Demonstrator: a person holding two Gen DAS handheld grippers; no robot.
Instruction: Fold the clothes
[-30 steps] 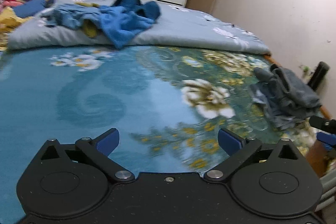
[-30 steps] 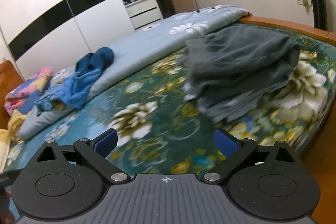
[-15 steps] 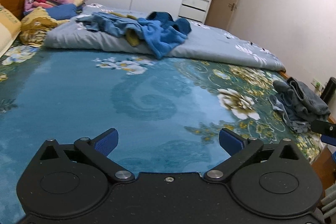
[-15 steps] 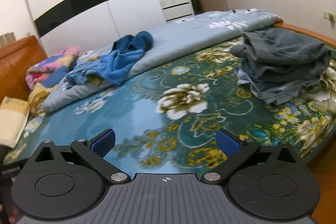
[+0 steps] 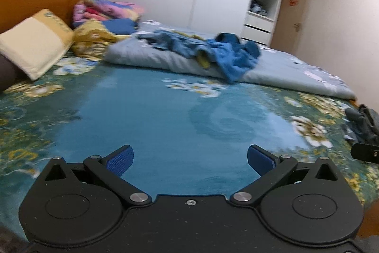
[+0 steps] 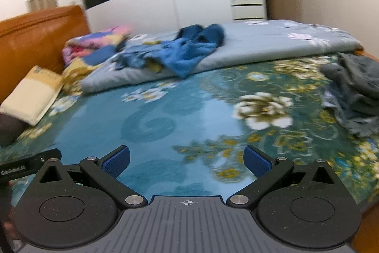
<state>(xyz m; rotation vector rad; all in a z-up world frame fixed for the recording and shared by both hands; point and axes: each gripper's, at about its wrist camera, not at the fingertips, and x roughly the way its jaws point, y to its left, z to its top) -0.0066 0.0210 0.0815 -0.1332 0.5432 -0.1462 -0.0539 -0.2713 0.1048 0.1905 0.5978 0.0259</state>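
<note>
Both grippers swing away from the grey pile!
Left gripper (image 5: 189, 159) and right gripper (image 6: 187, 158), jaws wide and empty, now face the blue clothes (image 6: 189, 51) far across the bed (image 6: 146, 134); grey pile (image 6: 355, 91) sits right.

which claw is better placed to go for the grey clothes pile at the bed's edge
Probably the right claw. The crumpled grey clothes pile lies close on its right side, while for the left claw it sits at the far right edge of view. Both claws are open and empty.
</note>
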